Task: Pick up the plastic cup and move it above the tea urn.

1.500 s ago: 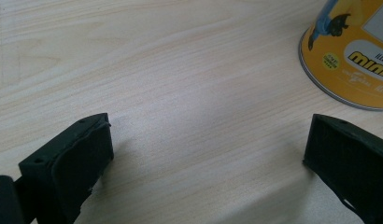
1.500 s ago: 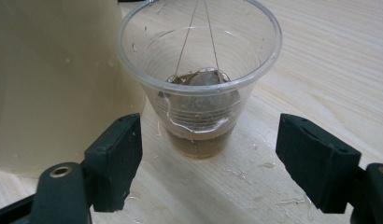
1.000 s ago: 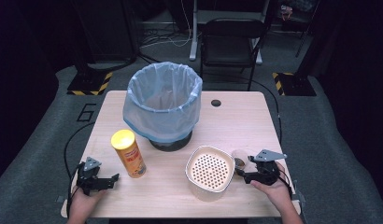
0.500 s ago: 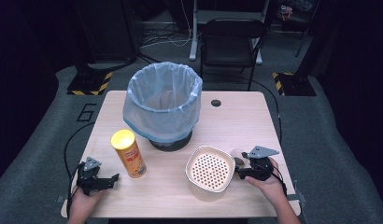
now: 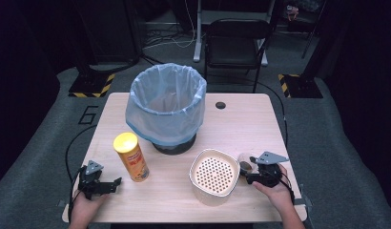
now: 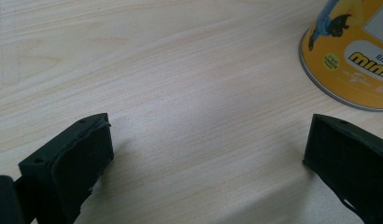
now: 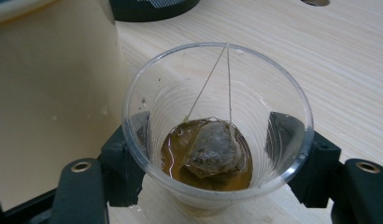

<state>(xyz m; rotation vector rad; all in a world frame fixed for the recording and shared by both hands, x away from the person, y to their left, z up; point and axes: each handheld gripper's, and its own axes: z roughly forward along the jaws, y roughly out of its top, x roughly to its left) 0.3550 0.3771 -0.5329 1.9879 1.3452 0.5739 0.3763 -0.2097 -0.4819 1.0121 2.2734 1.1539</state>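
Right gripper view is showing the right gripper (image 7: 217,163) closing its jaws around a clear plastic cup (image 7: 217,126) holding a used tea bag (image 7: 213,149) in brown liquid, standing on the bench (image 7: 320,60) beside the perforated strainer tub (image 5: 214,174), probably for draining. Left gripper (image 6: 213,158) is resting spread and empty near the yellow chip can (image 6: 353,51).

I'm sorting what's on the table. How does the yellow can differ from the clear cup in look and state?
The yellow can is opaque, printed and lidded; the clear cup is see-through and open-topped, with a teabag in brown liquid. The can stands free ahead of the open left gripper; the cup sits between the right gripper's fingers. The can looks taller. Both stand upright on the table.
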